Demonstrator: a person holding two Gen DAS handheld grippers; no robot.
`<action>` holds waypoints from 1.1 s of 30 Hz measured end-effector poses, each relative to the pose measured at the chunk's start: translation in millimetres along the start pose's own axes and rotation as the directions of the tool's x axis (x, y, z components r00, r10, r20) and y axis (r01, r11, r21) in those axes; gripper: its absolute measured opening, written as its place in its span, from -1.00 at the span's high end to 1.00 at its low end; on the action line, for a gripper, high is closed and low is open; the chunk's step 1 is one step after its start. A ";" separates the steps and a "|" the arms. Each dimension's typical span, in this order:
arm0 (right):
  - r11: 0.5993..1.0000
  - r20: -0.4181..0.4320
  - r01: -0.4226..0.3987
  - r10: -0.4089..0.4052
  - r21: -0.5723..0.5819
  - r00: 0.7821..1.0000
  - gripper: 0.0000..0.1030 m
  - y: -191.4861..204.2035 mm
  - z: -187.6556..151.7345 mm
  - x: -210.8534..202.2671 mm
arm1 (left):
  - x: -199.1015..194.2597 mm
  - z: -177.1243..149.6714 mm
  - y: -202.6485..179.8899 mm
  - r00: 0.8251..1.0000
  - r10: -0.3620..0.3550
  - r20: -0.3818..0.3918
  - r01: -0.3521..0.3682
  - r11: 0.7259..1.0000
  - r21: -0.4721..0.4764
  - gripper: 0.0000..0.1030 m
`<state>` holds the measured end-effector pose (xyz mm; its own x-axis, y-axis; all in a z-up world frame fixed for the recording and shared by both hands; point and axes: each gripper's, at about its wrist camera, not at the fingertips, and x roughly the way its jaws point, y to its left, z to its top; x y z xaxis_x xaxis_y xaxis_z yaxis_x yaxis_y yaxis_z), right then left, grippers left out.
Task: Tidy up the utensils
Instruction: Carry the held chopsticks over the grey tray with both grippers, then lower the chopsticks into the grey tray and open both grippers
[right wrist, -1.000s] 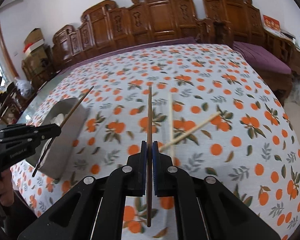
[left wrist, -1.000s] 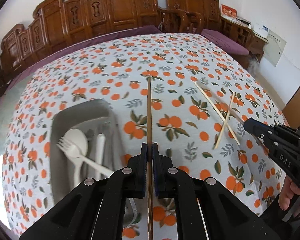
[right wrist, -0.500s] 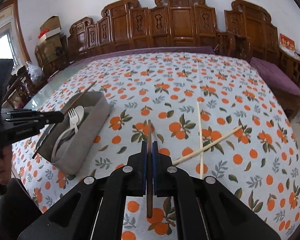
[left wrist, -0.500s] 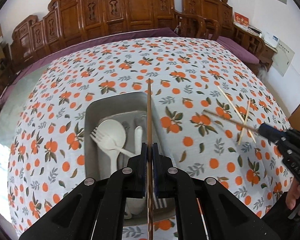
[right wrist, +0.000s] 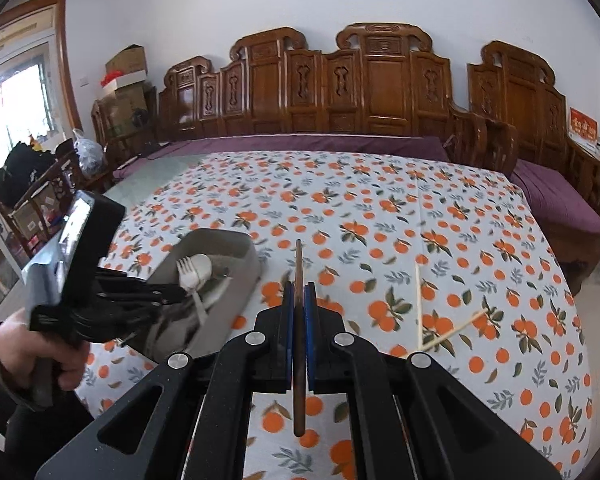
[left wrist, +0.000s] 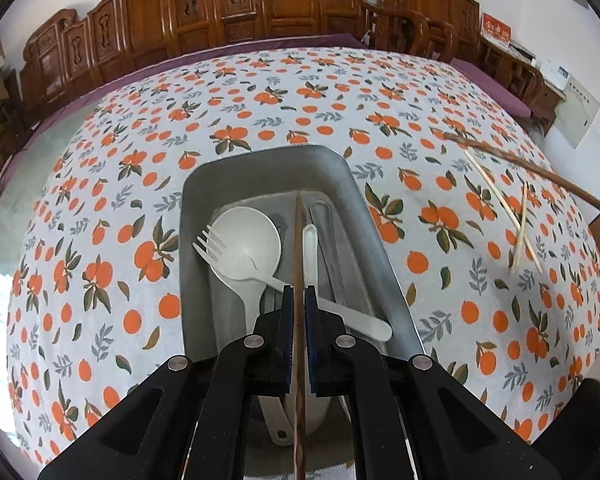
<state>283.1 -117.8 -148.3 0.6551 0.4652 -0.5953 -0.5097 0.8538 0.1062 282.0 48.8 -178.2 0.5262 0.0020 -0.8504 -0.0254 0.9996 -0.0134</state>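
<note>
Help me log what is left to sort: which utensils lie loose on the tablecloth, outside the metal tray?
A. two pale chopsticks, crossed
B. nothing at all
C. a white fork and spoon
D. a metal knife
A: two pale chopsticks lie crossed on the tablecloth right of the tray, while the white fork and spoon are inside it.

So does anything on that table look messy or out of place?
Yes: two pale chopsticks lie crossed and loose on the tablecloth, right of the metal tray that holds the white fork and spoon.
</note>
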 end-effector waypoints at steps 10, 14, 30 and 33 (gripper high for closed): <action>0.997 -0.027 -0.064 0.063 -0.034 0.998 0.89 50.4 9.4 32.8 | -19.1 4.0 23.5 0.998 -0.004 0.055 0.006 1.000 -0.030 0.90; 0.996 -0.050 -0.079 0.077 -0.041 0.996 0.89 71.6 12.2 54.8 | -29.9 1.6 34.7 0.997 0.003 0.072 -0.001 0.999 -0.035 0.90; 0.992 -0.191 -0.122 0.123 0.015 0.974 0.85 101.3 -11.2 123.7 | -62.1 -2.6 61.1 0.992 0.032 0.119 -0.027 0.999 -0.044 0.90; 0.989 -0.202 -0.149 0.150 0.020 0.968 0.85 102.6 -16.2 123.4 | -64.4 -3.1 60.4 0.992 0.034 0.125 -0.029 0.999 -0.041 0.90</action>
<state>302.6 23.4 -223.8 0.4447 0.5308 -0.7214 -0.5902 0.7796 0.2098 244.0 109.0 -125.9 0.6271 0.0398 -0.7779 -0.0754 0.9971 -0.0098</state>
